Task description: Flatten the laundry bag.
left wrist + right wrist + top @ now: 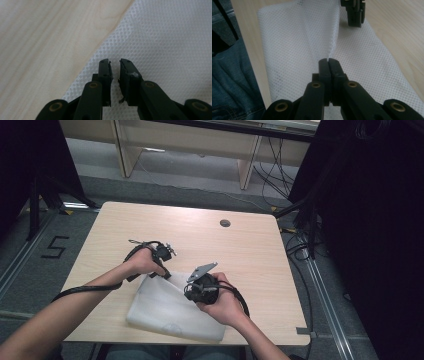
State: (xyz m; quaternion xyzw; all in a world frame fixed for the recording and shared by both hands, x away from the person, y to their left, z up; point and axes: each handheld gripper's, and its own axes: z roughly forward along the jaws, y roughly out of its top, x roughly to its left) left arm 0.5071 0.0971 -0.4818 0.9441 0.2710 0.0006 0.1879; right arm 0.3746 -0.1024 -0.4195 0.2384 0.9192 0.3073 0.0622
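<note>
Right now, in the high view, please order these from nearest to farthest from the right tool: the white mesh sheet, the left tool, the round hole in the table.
1. White mesh sheet: directly under the right tool, pinched in its shut jaws.
2. Left tool: to the left, at the sheet's far corner.
3. Round hole: farthest, near the table's far edge.

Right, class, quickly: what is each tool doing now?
Left tool: open, small gap, over the white mesh fabric sheet.
Right tool: shut on a raised fold of it.
</note>
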